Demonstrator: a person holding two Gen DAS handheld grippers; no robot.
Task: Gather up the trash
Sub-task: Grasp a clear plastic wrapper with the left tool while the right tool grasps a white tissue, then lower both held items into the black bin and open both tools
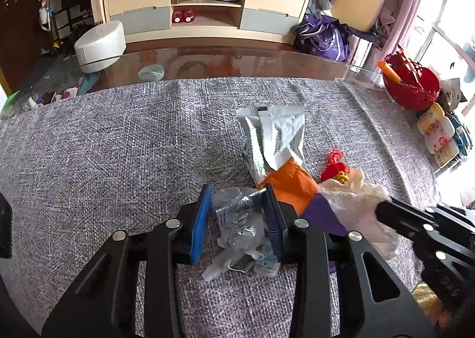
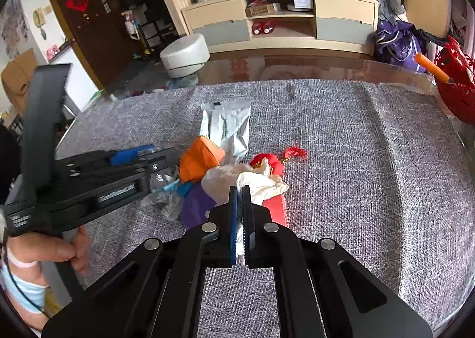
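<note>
a: where's the trash?
b: piled mid-worktop (image 1: 118,136). left gripper (image 1: 237,213) is clamped on the crumpled clear plastic (image 1: 234,219).
a: and the right gripper (image 2: 241,219)?
b: pinched tight on the white tissue (image 2: 261,183), just right of it.

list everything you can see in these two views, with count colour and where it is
clear plastic wrapper: 1, transparent, crumpled between the left pads
glove: 1, whitish, pinched at its edge by the right gripper
silver pouches: a few, silver-white, mid cloth
orange packet: 1, orange, under the pouches' near end
purple piece: 1, purple, beside the glove
red ornament: 1, red with tassel, behind the glove
red flat piece: 1, red, under the glove
grey cloth: 1, grey woven, covering the table
red basket: 1, red, table's far right edge
white stool: 1, white, floor beyond the table
cabinet: 1, beige and grey, back wall
left gripper: closed on the wrapper
right gripper: shut on the glove
hand: 1, holding the left gripper's handle
</note>
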